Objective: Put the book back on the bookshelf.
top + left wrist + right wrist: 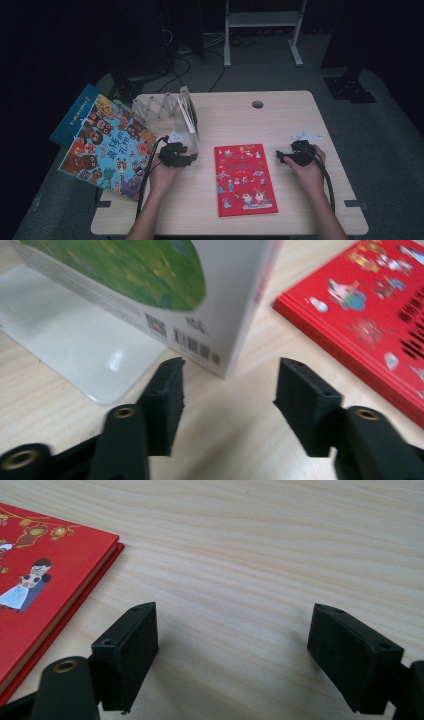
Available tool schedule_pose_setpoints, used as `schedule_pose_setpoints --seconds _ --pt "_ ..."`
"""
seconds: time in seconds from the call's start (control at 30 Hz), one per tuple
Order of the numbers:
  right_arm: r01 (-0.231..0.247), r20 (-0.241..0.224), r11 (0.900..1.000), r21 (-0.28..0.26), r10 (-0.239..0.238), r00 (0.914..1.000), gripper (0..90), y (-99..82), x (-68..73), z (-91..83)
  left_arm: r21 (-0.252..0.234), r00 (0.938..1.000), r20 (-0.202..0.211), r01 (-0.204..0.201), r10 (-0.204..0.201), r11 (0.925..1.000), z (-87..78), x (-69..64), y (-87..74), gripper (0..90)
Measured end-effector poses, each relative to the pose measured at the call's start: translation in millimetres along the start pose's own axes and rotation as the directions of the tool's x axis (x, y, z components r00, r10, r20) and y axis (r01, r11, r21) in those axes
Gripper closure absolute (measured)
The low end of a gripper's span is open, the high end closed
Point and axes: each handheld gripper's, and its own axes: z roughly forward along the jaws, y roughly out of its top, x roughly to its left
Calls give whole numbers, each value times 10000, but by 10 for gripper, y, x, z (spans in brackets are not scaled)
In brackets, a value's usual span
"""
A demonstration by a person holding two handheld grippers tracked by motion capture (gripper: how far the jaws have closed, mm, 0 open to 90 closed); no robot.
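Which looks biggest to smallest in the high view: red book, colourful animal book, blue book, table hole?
1. Colourful animal book
2. Red book
3. Blue book, partly hidden under the animal book, so its true size is unsure
4. Table hole

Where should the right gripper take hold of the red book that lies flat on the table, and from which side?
Probably the long edge of the red book nearest the right gripper, approached low from that side. The book lies flat on the table, so no face offers a hold; in the right gripper view this edge shows a thin cover lip, and the jaws stand open beside it.
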Motion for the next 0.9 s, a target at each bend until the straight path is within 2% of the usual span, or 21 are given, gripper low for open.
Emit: schedule_pose_setpoints --seconds 0.07,0.13,0.23,0.3,0.4,0.47,0.57,0.67,0.77,0.83,0.9 --pt "29 -11 10000 49 -29 10000 167 2 0 2 -4 9990 213 -401 401 9992 -51 -47 -55 317" --pt "26 -15 10000 55 -25 10000 166 2 -1 3 4 9975 280 -655 655 9979 -88 -94 -102 245" --pt "33 -20 10000 56 -33 10000 167 2 -1 2 -71 9931 664 -961 964 9953 -122 -164 -180 159" --pt "72 -63 10000 39 -72 10000 174 -2 -4 -1 56 9885 920 -1209 1198 9927 -121 -220 -223 80" --pt "101 -106 9999 21 -100 9999 196 -13 -7 -17 381 9815 1066 -1639 1591 9857 -109 -317 -289 25" --pt "69 -78 10000 1 -69 9999 191 -19 -7 -23 542 9774 1261 -1775 1696 9826 -112 -362 -324 20" --pt "11 10 10000 94 -11 10000 132 -26 -7 -25 455 9724 1384 -1955 1877 9796 -125 -398 -360 13" --pt "66 -38 9999 155 -65 10000 115 -33 -10 -30 440 9693 1399 -2102 2023 9767 -132 -413 -397 0" --pt "75 -52 9999 155 -74 10000 126 -37 -9 -35 328 9648 1562 -2191 2115 9752 -117 -425 -443 0" --pt "65 -43 9999 123 -64 10000 138 -42 -11 -42 373 9608 1544 -2385 2302 9704 -105 -434 -464 0" --pt "52 -35 9999 107 -52 10000 156 -49 -11 -52 279 9599 1533 -2418 2349 9699 -100 -446 -474 0"
